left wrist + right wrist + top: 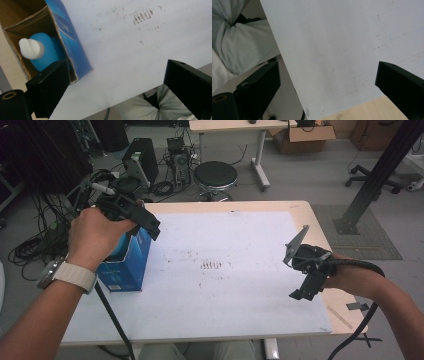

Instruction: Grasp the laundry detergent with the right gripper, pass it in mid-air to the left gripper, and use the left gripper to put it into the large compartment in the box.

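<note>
Hovering released at the blue carton's (127, 265) open top, the left claw (145, 220) has the seemingly upright blue bottle (43, 51) at its ten o'clock, the right claw (305, 287) gaping empty well apart.

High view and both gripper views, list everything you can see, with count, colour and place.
Box: one, blue, open top, upright at the table's left edge.
Bottle: one, blue with a white cap, standing inside the box.
Sheet: one, white with brown smudges, covering most of the table.
Table: one, light wood, centre.
Stool: one, black round seat, on the floor beyond the table.
Cardboard box: one, brown, far floor.
Office chair base: one, black, far right.
Left gripper: black, jaws open, above the box.
Right gripper: black, jaws open, over the table's right side.
</note>
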`<state>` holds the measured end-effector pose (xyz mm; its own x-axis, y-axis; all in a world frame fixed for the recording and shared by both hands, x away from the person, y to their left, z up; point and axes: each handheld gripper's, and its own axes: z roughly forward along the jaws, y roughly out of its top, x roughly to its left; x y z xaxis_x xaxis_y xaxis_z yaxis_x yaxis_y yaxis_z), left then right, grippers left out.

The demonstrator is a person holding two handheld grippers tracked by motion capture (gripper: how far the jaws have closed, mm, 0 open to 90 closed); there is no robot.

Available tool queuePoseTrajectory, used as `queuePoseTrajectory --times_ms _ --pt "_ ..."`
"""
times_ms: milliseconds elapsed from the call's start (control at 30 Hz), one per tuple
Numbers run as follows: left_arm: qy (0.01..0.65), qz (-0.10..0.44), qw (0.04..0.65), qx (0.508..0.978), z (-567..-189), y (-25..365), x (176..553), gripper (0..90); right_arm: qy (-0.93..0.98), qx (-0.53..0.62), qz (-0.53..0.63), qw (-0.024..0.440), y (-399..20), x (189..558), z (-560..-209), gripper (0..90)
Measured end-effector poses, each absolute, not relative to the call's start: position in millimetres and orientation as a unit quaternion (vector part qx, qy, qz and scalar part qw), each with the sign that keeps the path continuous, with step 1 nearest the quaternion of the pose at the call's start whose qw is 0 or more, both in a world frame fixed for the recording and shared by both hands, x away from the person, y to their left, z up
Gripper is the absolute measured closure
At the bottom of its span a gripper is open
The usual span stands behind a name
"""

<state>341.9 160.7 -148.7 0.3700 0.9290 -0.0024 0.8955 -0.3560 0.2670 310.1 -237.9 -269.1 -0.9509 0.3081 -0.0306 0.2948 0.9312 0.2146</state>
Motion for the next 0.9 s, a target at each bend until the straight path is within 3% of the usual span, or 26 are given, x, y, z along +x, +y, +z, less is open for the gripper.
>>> queuePoseTrajectory --times_ms 900 --pt "0.437 0.084 0.123 0.887 -180.9 101.7 342.0 7.4 0.981 0.154 0.114 0.028 -234.0 317.7 -271.5 5.8"
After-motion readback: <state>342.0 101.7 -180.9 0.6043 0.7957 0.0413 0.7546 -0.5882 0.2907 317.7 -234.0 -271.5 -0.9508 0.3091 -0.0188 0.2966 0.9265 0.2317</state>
